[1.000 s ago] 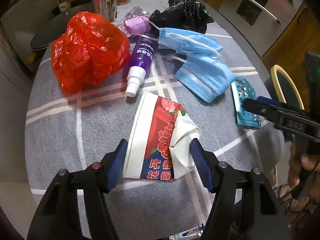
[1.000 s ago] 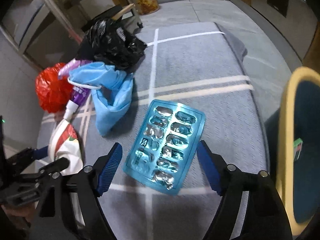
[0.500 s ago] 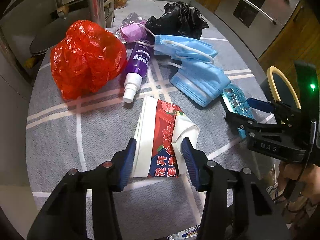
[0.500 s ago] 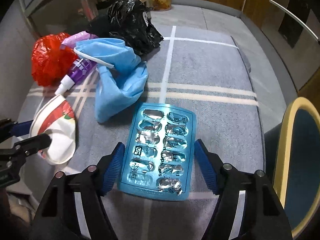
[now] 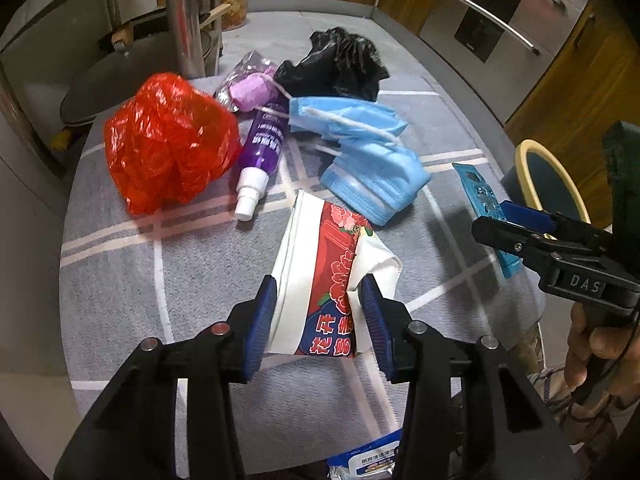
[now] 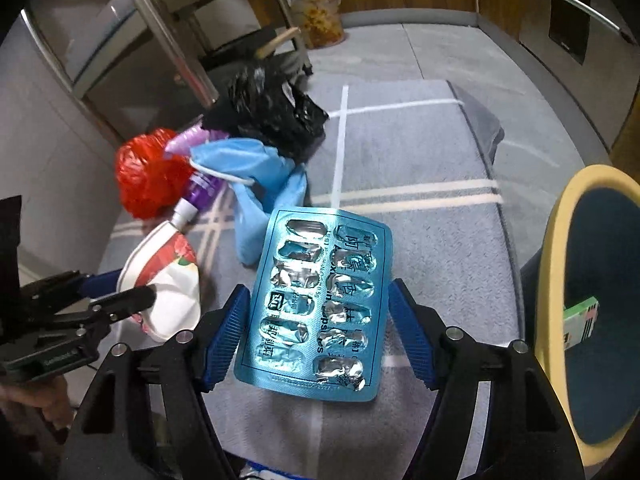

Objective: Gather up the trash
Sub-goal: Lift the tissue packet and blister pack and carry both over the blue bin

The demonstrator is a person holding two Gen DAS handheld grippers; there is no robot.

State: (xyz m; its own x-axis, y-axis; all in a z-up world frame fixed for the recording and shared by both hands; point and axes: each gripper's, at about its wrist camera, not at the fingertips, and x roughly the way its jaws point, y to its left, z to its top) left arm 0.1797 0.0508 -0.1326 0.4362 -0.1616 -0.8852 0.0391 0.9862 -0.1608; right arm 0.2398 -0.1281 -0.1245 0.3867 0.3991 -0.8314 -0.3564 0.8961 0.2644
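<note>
My left gripper (image 5: pixel 320 308) is shut on a crushed red-and-white paper cup (image 5: pixel 324 268) that lies on the grey tablecloth (image 5: pixel 120 280); the cup also shows in the right wrist view (image 6: pixel 164 276). My right gripper (image 6: pixel 320 320) grips a blue empty pill blister pack (image 6: pixel 320 304) by its two long edges and holds it tilted, lifted off the cloth. The blister pack (image 5: pixel 484 204) and right gripper (image 5: pixel 524 224) show at the right of the left wrist view. The left gripper (image 6: pixel 116 292) shows at the left of the right wrist view.
On the table lie a red plastic bag (image 5: pixel 168 148), a purple spray bottle (image 5: pixel 260 156), two blue face masks (image 5: pixel 368 160), a black bag (image 5: pixel 336 64) and a pink wrapped item (image 5: pixel 252 88). A yellow-rimmed blue bin (image 6: pixel 592 312) stands beside the table's right edge.
My left gripper has closed on the paper cup. My right gripper has closed on the blister pack and lifted it off the cloth, tilting it up.
</note>
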